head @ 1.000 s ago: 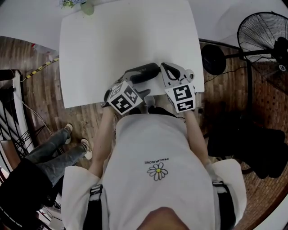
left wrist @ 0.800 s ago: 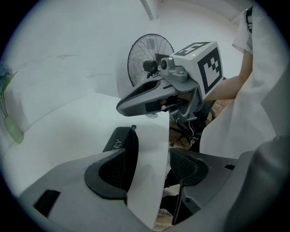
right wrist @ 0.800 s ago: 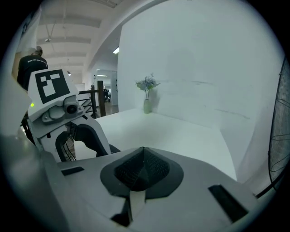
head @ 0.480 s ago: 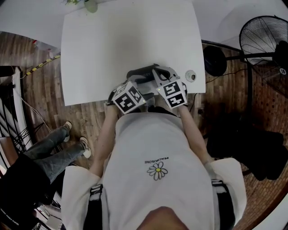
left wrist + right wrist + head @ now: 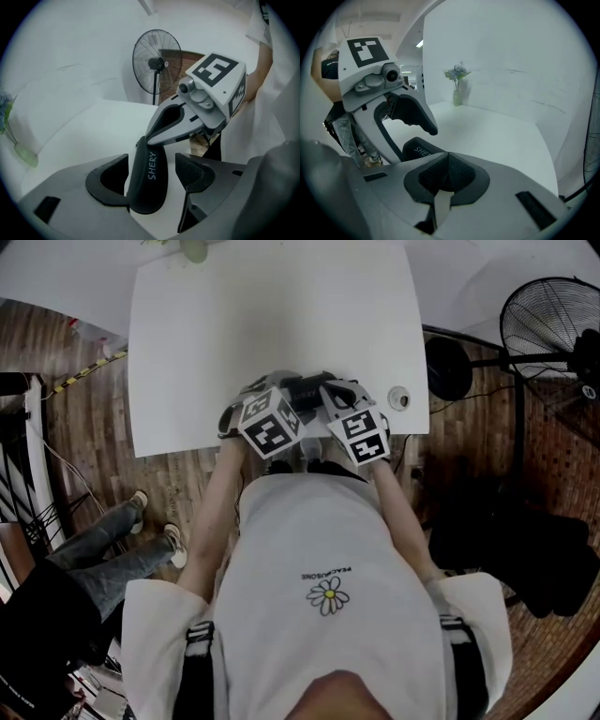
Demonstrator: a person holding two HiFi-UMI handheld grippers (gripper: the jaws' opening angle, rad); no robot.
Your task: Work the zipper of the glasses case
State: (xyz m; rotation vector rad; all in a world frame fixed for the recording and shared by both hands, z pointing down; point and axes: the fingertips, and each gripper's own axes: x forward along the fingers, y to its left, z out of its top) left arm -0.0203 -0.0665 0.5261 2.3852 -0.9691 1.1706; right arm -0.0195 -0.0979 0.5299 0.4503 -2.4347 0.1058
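The black glasses case (image 5: 149,180), printed SHERY, lies on the white table (image 5: 272,315) near its front edge. My left gripper (image 5: 152,164) is open around the case. The case rests against the left pad (image 5: 108,180), and a gap shows before the right pad (image 5: 194,171). My right gripper (image 5: 447,164) is shut, its tips (image 5: 143,139) at the case's far end. Whether a zipper pull is pinched there is hidden. In the head view the marker cubes cover most of the case (image 5: 307,388).
A small vase of flowers (image 5: 192,249) stands at the table's far edge. A small white round object (image 5: 398,397) sits at the front right corner. A floor fan (image 5: 553,324) stands to the right, and a bystander's legs (image 5: 122,549) are to the left.
The left gripper has moved forward over the case, so its jaws now straddle it. The right gripper has shifted left and down to the case's end.
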